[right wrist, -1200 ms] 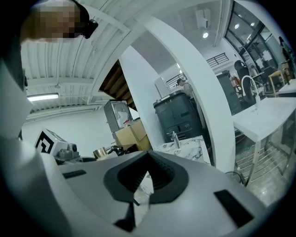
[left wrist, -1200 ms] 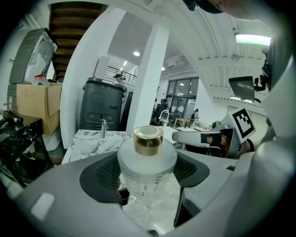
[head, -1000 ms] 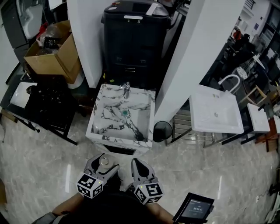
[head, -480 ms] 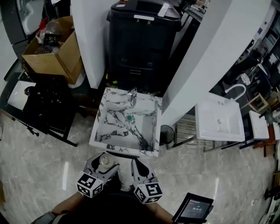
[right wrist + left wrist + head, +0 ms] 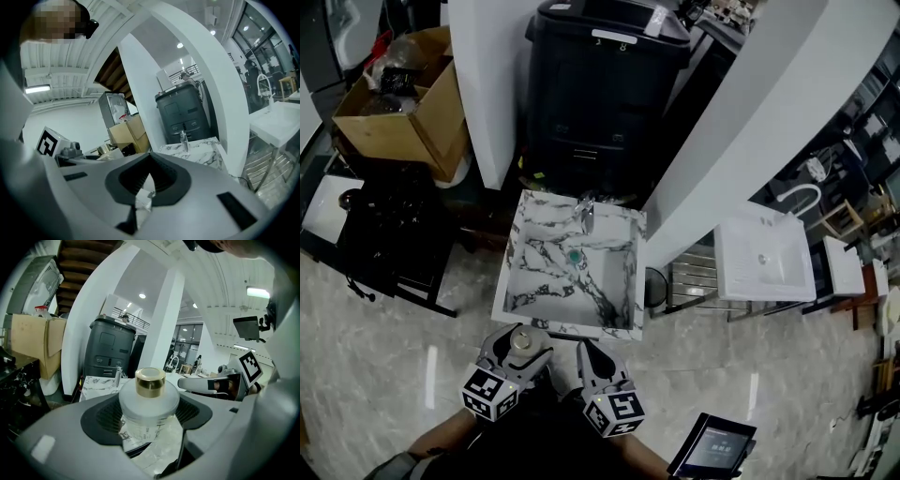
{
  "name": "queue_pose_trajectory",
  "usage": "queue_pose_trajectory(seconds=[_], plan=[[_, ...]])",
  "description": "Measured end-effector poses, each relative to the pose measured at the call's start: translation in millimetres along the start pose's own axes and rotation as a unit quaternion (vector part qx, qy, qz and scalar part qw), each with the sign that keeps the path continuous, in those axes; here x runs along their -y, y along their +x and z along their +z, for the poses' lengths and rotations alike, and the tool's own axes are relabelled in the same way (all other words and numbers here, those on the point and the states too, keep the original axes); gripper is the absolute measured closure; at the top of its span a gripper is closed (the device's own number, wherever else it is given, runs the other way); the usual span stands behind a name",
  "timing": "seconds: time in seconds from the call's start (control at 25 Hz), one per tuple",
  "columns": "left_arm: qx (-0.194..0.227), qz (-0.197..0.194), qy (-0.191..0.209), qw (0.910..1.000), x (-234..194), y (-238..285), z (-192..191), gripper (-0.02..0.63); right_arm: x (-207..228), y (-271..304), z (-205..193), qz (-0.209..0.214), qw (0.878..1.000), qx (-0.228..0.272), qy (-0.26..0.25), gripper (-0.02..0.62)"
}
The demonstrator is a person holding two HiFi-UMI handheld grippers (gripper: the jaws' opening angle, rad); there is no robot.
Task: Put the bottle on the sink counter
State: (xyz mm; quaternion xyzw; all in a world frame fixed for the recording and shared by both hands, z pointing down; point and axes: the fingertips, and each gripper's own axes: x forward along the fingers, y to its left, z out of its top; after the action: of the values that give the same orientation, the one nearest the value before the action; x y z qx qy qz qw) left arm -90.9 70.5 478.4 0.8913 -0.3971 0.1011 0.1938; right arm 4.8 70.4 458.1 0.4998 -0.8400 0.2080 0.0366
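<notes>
Your left claw (image 5: 518,345) grips a frosted bottle (image 5: 149,401) with a gold cap (image 5: 150,382), holding it upright between its jaws. The bottle hangs over the pale floor (image 5: 394,337), near the front rim of the marble sink (image 5: 508,281) but apart from it, and not yet on the veined bench around the basin. Your right claw (image 5: 585,349) sits just beside the left one, jaws drawn together and empty. A chrome faucet (image 5: 588,217) stands at the sink's far edge, and a green drain (image 5: 574,254) shows in the basin. A black bin (image 5: 600,84) stands behind the sink. A cardboard box (image 5: 394,112) sits to the left, and a white basin (image 5: 764,262) on a metal frame stands well apart to the right.
</notes>
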Motion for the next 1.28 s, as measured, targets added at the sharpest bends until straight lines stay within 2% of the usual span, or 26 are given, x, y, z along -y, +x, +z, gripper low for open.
queue_pose_trajectory(seconds=[0.48,0.96,1.28], plan=[[-0.008,0.009,-0.007,0.9999,-22.1,21.9,-2.8,0.272,15.0,27.8,-3.9,0.004,1.0,-0.016,0.005,0.6],[-0.011,0.05,-0.022,0.9985,-47.3,76.2,23.3,0.272,60.3,73.8,25.2,0.045,0.999,-0.021,0.016,0.6],[-0.027,0.102,-0.009,0.9944,-79.2,116.6,23.5,0.272,89.0,97.0,31.6,0.07,0.997,-0.038,0.017,0.6]])
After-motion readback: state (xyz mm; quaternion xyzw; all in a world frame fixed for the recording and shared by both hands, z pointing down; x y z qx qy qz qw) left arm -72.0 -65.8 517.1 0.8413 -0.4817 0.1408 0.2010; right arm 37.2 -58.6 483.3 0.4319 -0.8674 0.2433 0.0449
